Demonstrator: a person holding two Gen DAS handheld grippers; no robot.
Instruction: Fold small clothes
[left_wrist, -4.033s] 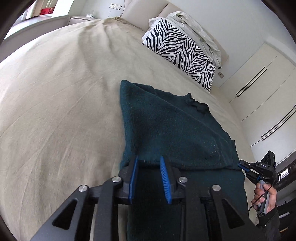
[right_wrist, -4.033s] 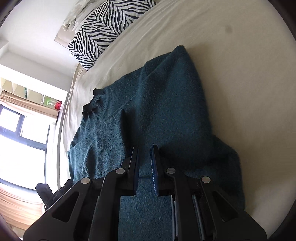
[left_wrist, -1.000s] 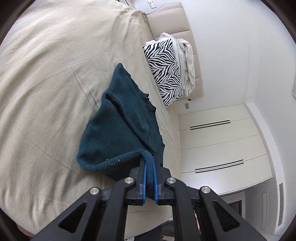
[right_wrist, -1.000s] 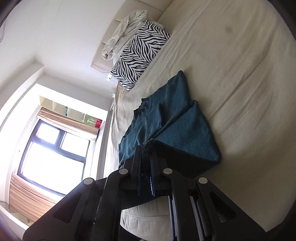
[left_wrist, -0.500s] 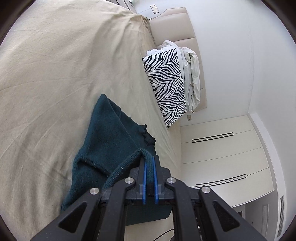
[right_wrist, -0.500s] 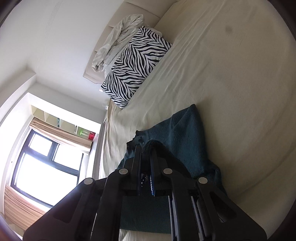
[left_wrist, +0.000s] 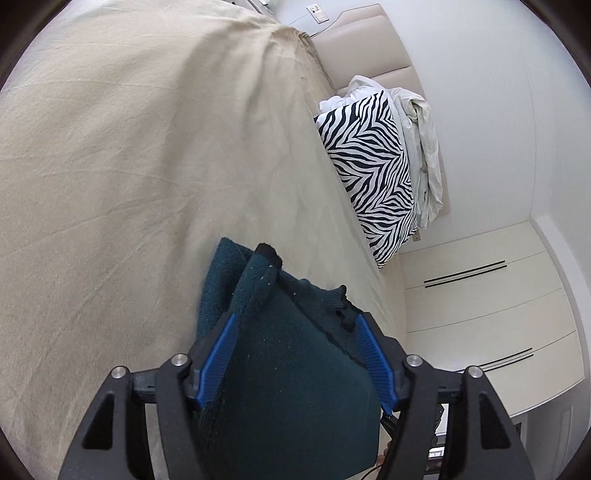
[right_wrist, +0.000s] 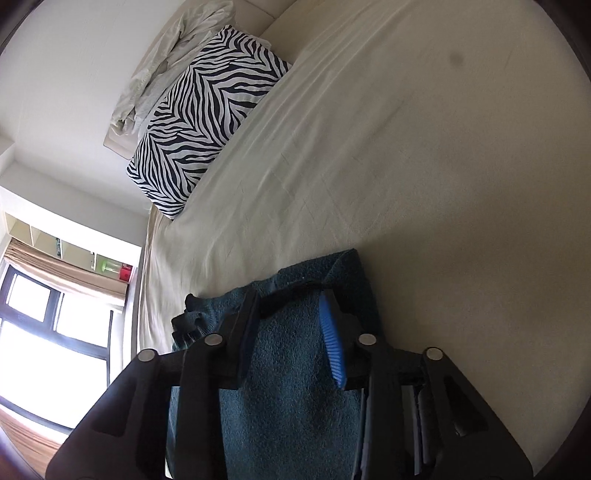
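Note:
A dark teal knit sweater (left_wrist: 288, 369) lies folded on the beige bed sheet (left_wrist: 129, 166), close under both cameras. My left gripper (left_wrist: 293, 321) is open, its blue pads wide apart over the folded cloth, with a fold of the hem standing up between them. In the right wrist view the sweater (right_wrist: 288, 398) fills the bottom middle. My right gripper (right_wrist: 290, 299) is also open, its jaws spread over the cloth's far edge and holding nothing.
A zebra-print pillow (left_wrist: 373, 173) with a crumpled white cloth (left_wrist: 421, 147) leans on the headboard at the far end of the bed. White wardrobe doors (left_wrist: 480, 306) stand beside the bed. A window (right_wrist: 48, 332) lies past the other side.
Both grippers carried the sweater's near edge forward over the rest, lowered it onto the bed, and have now opened and let it go.

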